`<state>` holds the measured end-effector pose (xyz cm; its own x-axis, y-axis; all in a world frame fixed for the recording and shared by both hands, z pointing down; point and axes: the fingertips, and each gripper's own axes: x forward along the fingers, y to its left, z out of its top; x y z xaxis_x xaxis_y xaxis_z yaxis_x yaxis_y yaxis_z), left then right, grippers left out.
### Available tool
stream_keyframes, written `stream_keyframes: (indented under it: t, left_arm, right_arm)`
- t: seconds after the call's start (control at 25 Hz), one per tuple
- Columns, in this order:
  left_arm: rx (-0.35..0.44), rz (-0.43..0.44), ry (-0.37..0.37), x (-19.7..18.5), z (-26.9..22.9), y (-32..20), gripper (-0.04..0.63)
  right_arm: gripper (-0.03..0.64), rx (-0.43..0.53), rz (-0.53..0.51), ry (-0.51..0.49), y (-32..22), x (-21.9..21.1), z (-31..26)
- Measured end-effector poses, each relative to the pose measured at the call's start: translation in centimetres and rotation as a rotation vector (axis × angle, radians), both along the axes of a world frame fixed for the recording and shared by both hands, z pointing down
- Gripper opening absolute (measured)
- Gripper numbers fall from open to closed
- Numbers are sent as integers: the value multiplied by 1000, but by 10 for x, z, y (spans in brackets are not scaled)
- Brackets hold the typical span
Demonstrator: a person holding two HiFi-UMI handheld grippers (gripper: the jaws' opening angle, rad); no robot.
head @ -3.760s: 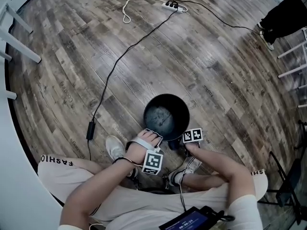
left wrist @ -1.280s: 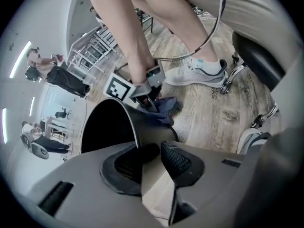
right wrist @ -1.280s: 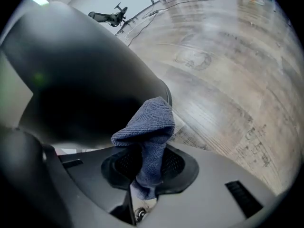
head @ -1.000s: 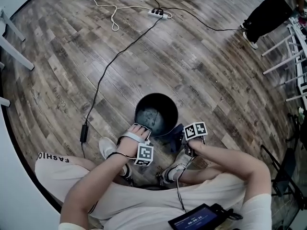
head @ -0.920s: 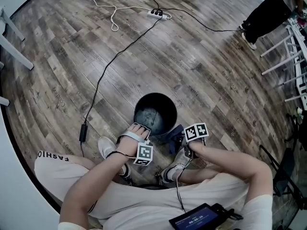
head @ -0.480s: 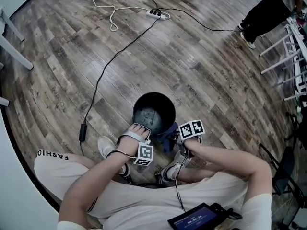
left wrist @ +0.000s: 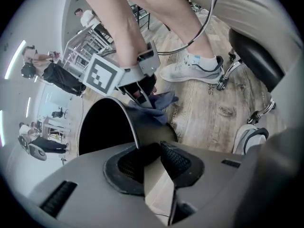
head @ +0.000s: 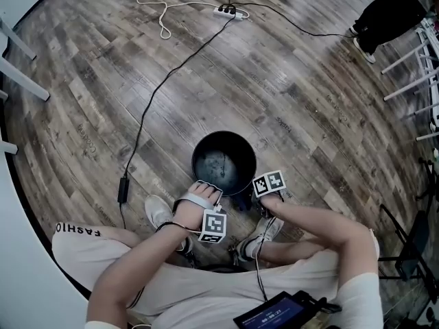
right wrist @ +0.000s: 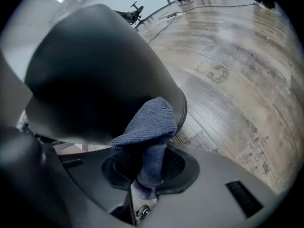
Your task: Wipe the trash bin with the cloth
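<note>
The black round trash bin (head: pixel 223 163) stands on the wood floor in front of my feet. My left gripper (head: pixel 208 186) sits at its near rim; in the left gripper view the bin's rim (left wrist: pixel 129 122) runs down between the left gripper's (left wrist: pixel 149 158) jaws, which have just been closing and now clamp it. My right gripper (head: pixel 248 199) is at the bin's near right side, shut on a dark blue cloth (right wrist: pixel 151 127). The cloth's bunched end touches the bin's outer wall (right wrist: pixel 95 70). The cloth (left wrist: pixel 159 103) also shows in the left gripper view.
A black cable (head: pixel 158 94) crosses the floor to a power strip (head: pixel 226 10), beside a white cord (head: pixel 164 19). My shoes (head: pixel 159 213) flank the bin. White furniture legs (head: pixel 20 81) stand at left, and metal frames (head: pixel 411 60) and a person in black (head: pixel 391 9) at right.
My right gripper has moved down and left, closer to the bin, bringing the cloth against its side. The left hand has stayed at the rim.
</note>
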<state>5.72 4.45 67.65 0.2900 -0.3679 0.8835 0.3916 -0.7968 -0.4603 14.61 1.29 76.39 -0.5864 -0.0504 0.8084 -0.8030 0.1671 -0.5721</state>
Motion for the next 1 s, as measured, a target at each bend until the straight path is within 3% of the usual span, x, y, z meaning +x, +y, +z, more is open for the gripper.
stream_keyframes:
  t: [0.28,0.48,0.6,0.8,1.0]
  left_arm:
    - [-12,-22,13,6,-2,-3,112]
    - [-24,-38,42,14,-1,-7,112]
    - [-48,-51,58,16,-1,-5,112]
    - [-50,-56,69,15,-1,-3,112]
    - [-44,-92,17,-5,2,-13,156]
  right_arm:
    - [69,5,169,-49,-8,8,62]
    - [72,18,226,7,-19,20,104]
    - [72,-33,290,27,-18,22,105]
    - [72,-10,265,42,-32,32,54]
    - [72,16,222,29,-28,48,-20]
